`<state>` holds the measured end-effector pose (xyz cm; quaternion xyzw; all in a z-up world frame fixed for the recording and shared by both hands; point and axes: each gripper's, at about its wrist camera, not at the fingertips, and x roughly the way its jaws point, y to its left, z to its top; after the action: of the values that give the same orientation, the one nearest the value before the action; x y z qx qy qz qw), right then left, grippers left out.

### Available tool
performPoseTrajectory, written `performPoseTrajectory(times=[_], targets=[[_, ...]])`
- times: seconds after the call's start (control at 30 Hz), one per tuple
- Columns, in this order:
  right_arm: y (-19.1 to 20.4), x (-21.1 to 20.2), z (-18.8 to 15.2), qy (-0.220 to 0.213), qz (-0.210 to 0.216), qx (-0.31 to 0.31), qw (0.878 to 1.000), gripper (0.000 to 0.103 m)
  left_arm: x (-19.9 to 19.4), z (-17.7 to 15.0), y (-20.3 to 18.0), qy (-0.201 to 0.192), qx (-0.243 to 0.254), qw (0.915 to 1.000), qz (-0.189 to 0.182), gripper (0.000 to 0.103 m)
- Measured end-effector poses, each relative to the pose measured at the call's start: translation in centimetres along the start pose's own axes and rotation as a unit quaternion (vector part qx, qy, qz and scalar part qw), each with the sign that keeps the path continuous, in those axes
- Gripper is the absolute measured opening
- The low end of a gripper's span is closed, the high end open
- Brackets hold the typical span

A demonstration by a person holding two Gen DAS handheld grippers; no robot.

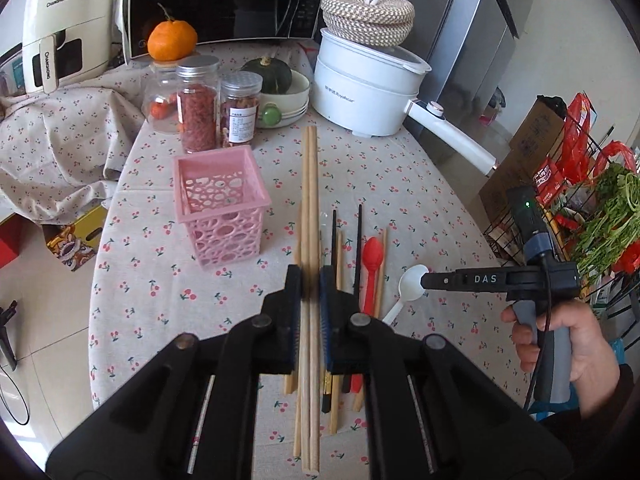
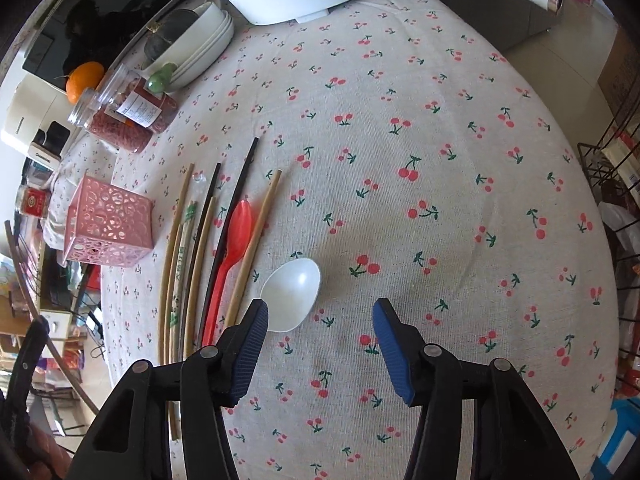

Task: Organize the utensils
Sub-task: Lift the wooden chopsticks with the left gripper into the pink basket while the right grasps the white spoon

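Utensils lie in a loose row on the cherry-print tablecloth [image 2: 400, 120]: several wooden chopsticks, two black chopsticks [image 1: 359, 248], a red plastic spoon [image 1: 372, 268] and a white plastic spoon [image 2: 294, 294], all roughly parallel, lengthwise away from the cameras; pink perforated basket [image 1: 220, 204] stands upright on the cloth just left of the row, nothing visible inside it; left gripper [image 1: 310, 284] has its jaws drawn narrow onto a pair of long wooden chopsticks [image 1: 310, 184], pads pressing either side, sticks running straight out forward past the basket toward the white electric pot [image 1: 364, 88] and back under the gripper body; whether that pair is lifted or resting on the cloth, cannot tell; right gripper [image 2: 320, 308] has jaws wide, nothing between them, over bare cloth at the right end of the row; its left blue pad [image 2: 250, 344] overlaps the near edge of the white spoon's bowl in the right wrist view, contact unclear; in the left wrist view the right gripper's tip sits at the white spoon, person's hand [image 1: 568, 344] on the grip; behind the basket, three clear jars [image 1: 198, 104] with red contents, an orange [image 1: 172, 40], a dark green squash [image 1: 270, 74] in stacked white bowls, a microwave [image 1: 224, 0], a woven lidded basket [image 1: 368, 18] on the pot; wire rack with greens [image 1: 612, 216] off the table's right edge.
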<state>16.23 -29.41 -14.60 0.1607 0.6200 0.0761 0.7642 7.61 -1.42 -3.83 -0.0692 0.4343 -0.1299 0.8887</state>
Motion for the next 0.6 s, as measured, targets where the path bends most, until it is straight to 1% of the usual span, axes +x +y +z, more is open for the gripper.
performPoseTrajectory(times=[0.03,0.07,0.13,0.17,0.2,0.3,0.37,0.43,0.53,0.6], targets=[[-0.2,0.3,0.0,-0.001,-0.002,0.004,1.000,0.050,-0.2,0.1,0.4,0.002,-0.010,0.9998,-0.015,0.010],[-0.4,0.5,0.1,-0.004,0.000,0.009,1.000,0.048,-0.5,0.3,0.8,-0.002,-0.017,0.9996,-0.022,0.010],[-0.4,0.4,0.3,-0.018,0.007,0.017,1.000,0.044,-1.0,0.3,1.2,-0.010,-0.019,0.9994,-0.026,0.010],[-0.4,0.6,0.3,-0.019,0.017,0.021,0.999,0.041,-1.2,0.4,1.4,-0.013,-0.022,0.9992,-0.030,0.010],[-0.3,0.9,0.4,-0.018,0.023,0.021,0.999,0.041,-1.4,0.5,1.5,-0.015,-0.026,0.9989,-0.035,0.010],[0.6,1.1,0.3,-0.033,0.017,0.006,0.999,0.033,-1.9,0.6,1.8,-0.024,-0.030,0.9983,-0.044,0.010],[0.9,1.4,0.2,-0.033,0.019,0.000,0.999,0.017,-2.1,0.5,1.8,-0.027,-0.028,0.9982,-0.045,0.010],[0.9,1.6,0.2,-0.032,0.021,-0.001,0.999,0.008,-2.1,0.4,1.8,-0.028,-0.028,0.9982,-0.044,0.010],[0.9,1.5,0.1,-0.029,0.017,0.000,0.999,0.005,-2.1,0.3,2.1,-0.033,-0.030,0.9981,-0.041,0.010],[1.0,0.6,0.0,-0.039,0.011,-0.005,0.999,0.005,-2.3,0.3,2.2,-0.041,-0.032,0.9978,-0.041,0.010]])
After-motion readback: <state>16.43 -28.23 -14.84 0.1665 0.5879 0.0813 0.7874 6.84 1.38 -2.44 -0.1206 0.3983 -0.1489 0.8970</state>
